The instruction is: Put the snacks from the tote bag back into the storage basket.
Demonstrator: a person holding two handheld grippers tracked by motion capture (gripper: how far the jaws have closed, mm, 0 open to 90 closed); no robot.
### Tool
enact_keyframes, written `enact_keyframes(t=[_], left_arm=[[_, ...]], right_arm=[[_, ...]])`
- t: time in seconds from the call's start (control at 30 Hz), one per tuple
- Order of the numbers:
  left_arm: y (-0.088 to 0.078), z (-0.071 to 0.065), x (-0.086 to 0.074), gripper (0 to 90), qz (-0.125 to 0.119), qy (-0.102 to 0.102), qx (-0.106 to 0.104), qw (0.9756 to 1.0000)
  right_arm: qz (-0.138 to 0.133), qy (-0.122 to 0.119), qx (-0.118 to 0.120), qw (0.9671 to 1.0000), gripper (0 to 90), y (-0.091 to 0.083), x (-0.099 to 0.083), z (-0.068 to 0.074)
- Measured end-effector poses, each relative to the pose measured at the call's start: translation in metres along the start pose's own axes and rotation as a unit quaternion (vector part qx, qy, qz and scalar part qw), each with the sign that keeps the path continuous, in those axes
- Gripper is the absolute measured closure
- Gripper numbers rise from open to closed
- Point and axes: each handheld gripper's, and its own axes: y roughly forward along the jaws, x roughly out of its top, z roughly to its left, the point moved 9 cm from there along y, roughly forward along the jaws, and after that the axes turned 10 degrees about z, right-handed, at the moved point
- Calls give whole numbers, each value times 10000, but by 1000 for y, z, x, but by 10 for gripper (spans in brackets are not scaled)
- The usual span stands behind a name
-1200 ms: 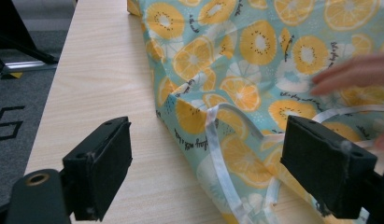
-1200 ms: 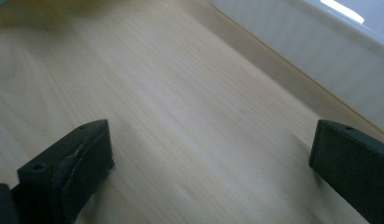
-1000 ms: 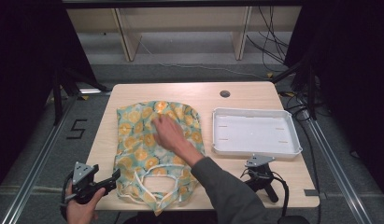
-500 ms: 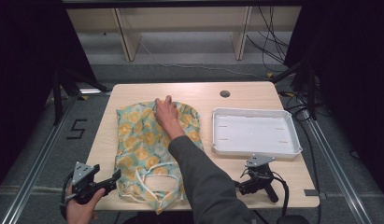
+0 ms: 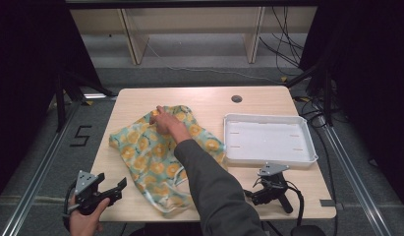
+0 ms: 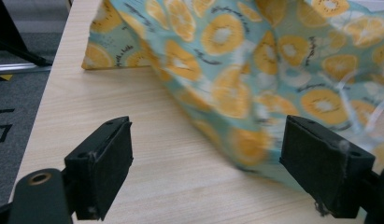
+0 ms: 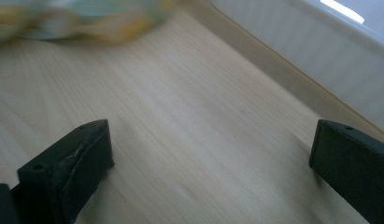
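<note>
Since before, the bare hand (image 5: 162, 119) pulled the bag (image 5: 145, 157) leftward, probably rearranging it; both grippers, left (image 5: 113, 187) and right (image 5: 256, 195), gape empty.

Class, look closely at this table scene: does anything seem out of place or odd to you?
Yes: the right gripper lies unheld on the table near the tray, jaws open, while a bare hand handles the fruit-print bag.
</note>
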Motion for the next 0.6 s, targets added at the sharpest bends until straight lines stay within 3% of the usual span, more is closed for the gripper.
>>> enact_keyframes(t=[0.17, 0.27, 0.6], left_arm=[[-1, 2, -3, 162, 85, -58, 55, 9999], [1, 1, -1, 162, 50, -1, 17, 10000], [7, -6, -6, 154, 264, 58, -99, 9996]], right_arm=[[-11, -9, -11, 10000, 5, 0, 0, 0], [11, -67, -15, 10000, 5, 0, 0, -1], [-9, -2, -2, 10000, 5, 0, 0, 0]])
